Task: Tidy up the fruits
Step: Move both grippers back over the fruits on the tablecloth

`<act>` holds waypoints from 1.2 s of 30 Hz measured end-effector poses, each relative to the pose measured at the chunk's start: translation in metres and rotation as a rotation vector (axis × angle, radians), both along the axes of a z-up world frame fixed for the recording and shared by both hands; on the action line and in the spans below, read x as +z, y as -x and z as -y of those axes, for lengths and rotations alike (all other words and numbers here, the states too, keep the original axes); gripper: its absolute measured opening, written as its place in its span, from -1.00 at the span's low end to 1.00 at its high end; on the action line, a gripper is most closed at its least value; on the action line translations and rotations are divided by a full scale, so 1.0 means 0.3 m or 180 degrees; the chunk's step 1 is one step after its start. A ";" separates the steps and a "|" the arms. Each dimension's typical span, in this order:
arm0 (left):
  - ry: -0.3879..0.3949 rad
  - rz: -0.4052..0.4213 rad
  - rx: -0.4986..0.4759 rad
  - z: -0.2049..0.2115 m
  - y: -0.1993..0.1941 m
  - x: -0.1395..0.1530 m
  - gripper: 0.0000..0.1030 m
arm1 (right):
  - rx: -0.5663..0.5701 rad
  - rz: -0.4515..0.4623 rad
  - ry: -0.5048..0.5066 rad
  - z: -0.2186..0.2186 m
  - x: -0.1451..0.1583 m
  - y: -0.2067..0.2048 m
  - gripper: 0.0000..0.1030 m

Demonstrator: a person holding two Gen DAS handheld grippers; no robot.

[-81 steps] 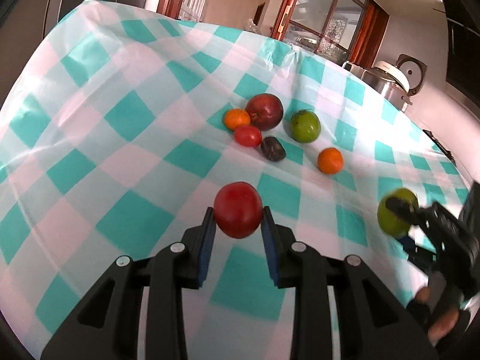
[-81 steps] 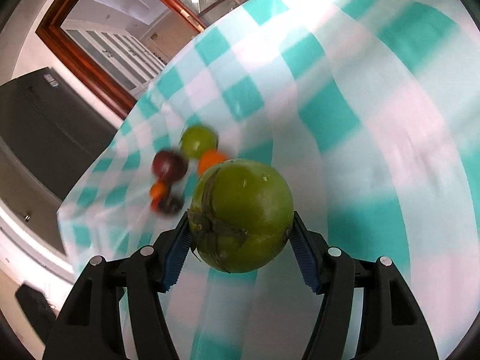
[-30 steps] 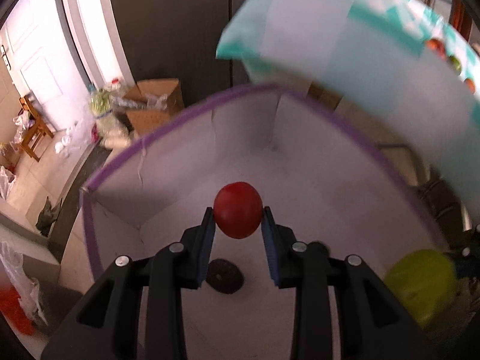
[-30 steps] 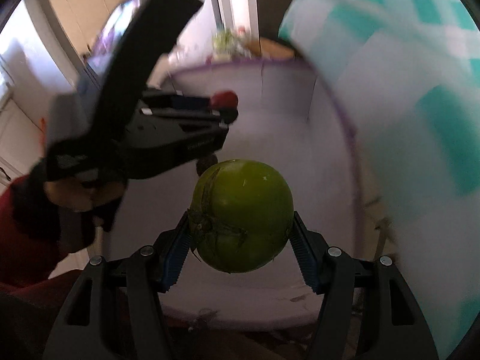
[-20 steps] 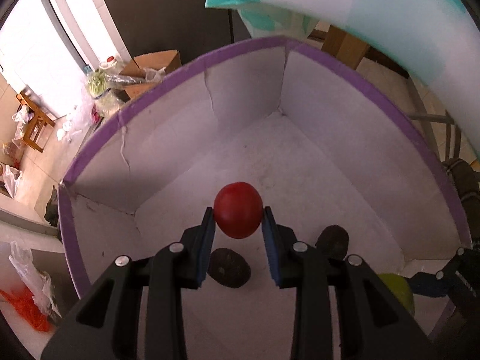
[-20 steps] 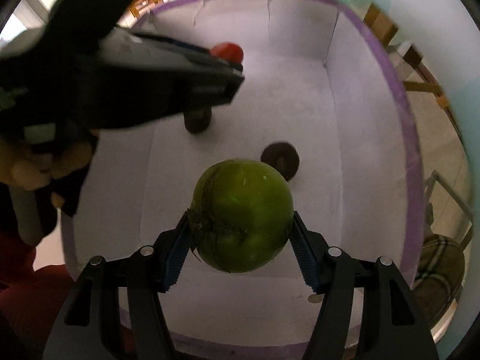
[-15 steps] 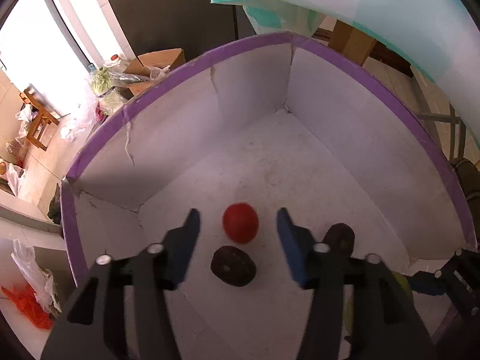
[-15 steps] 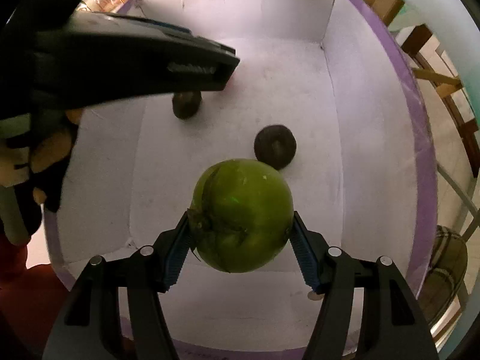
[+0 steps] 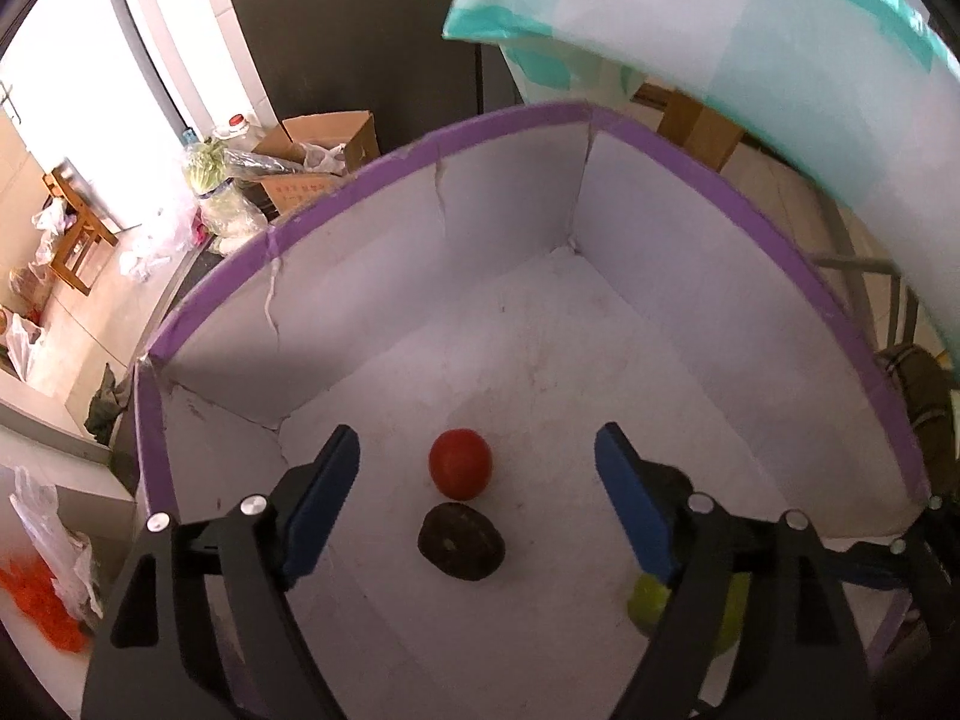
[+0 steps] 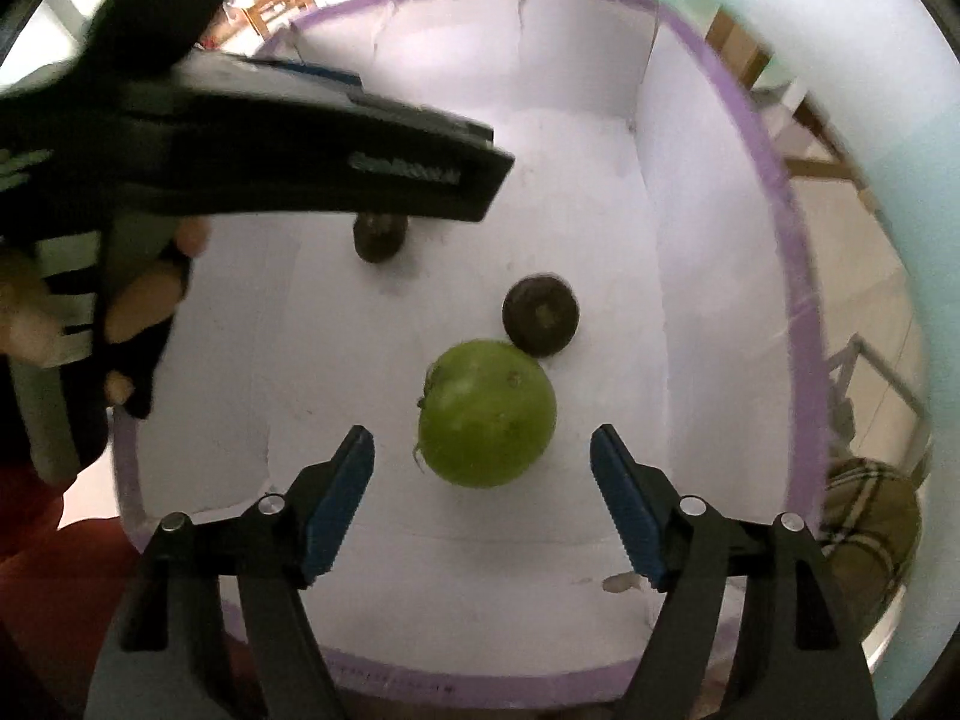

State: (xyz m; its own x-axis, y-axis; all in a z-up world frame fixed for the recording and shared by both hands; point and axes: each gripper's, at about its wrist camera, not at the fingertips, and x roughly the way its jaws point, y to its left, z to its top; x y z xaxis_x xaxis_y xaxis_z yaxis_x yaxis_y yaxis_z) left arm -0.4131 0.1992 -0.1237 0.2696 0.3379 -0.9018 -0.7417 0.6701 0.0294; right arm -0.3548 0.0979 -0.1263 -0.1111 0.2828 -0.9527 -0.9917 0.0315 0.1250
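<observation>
While lying loose, green tomato (image 10: 486,414) points its stem leftward.

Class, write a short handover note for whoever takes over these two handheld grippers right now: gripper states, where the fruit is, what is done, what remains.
Left gripper: jaws opening, nothing between the pads.
Right gripper: jaws opening, pads clear of the fruit.
Small red round tomato lies on the floor of the white purple-rimmed cardboard box, beside a dark wrinkled fruit.
Large green round tomato sits in the box against a second dark fruit.
Done: four fruits boxed.
Left: the checked tablecloth's top is out of view; check it for more fruit.
</observation>
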 end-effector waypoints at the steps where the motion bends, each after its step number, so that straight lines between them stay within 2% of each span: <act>1: -0.0008 0.0070 0.0012 0.001 0.005 0.013 0.57 | 0.0026 -0.0022 -0.0121 0.013 0.037 -0.003 0.43; 4: -0.0152 0.0341 0.0074 0.017 0.034 0.091 0.60 | 0.0093 -0.0146 -0.0616 0.068 0.183 -0.033 0.43; 7: -0.0458 0.0696 0.0125 0.045 0.065 0.219 0.83 | -0.0047 -0.0235 -0.1121 0.168 0.338 -0.105 0.53; 8: -0.0580 0.0857 0.0144 0.061 0.071 0.276 0.91 | -0.0155 -0.0200 -0.1300 0.199 0.387 -0.140 0.57; 11: -0.0769 0.1391 0.0063 0.121 0.050 0.430 0.97 | -0.0613 -0.0070 -0.1707 0.296 0.491 -0.271 0.67; 13: -0.0736 0.1678 -0.0102 0.162 0.004 0.502 0.97 | -0.0984 0.0044 -0.1860 0.371 0.525 -0.373 0.69; 14: -0.0690 0.1742 -0.0214 0.191 -0.050 0.541 0.97 | -0.1271 0.0102 -0.1899 0.419 0.529 -0.444 0.69; 18: -0.0475 0.1764 -0.0757 0.322 -0.296 0.621 0.97 | -0.2203 0.0057 -0.1986 0.598 0.515 -0.678 0.71; 20: -0.0472 0.1736 -0.1004 0.404 -0.435 0.639 0.97 | -0.2596 0.0003 -0.2039 0.682 0.487 -0.765 0.71; 22: -0.0476 0.1652 -0.1243 0.480 -0.566 0.640 0.97 | -0.2943 -0.0028 -0.2034 0.773 0.478 -0.857 0.71; 24: -0.0420 0.1485 -0.1492 0.561 -0.757 0.619 0.97 | -0.3264 -0.0077 -0.1993 0.838 0.434 -0.946 0.71; 28: -0.0340 0.1392 -0.1492 0.624 -1.000 0.579 0.97 | -0.3646 -0.0097 -0.1836 0.905 0.403 -1.107 0.71; 32: -0.0268 0.1375 -0.1464 0.657 -1.245 0.538 0.97 | -0.3926 -0.0014 -0.1660 0.909 0.414 -1.314 0.71; 34: -0.0279 0.1346 -0.1452 0.653 -1.338 0.522 0.97 | -0.4051 -0.0026 -0.1652 0.906 0.397 -1.405 0.71; 36: -0.0185 0.1292 -0.1406 0.636 -1.408 0.505 0.97 | -0.4101 -0.0064 -0.1621 0.889 0.371 -1.486 0.71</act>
State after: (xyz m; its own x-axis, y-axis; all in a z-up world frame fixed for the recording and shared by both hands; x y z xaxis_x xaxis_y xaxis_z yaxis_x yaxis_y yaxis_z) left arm 0.0093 0.0083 0.0279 0.7144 0.1613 -0.6809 -0.3532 0.9231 -0.1519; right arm 0.0910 -0.1689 -0.0150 0.4790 0.5078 -0.7160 -0.2961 0.8613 0.4128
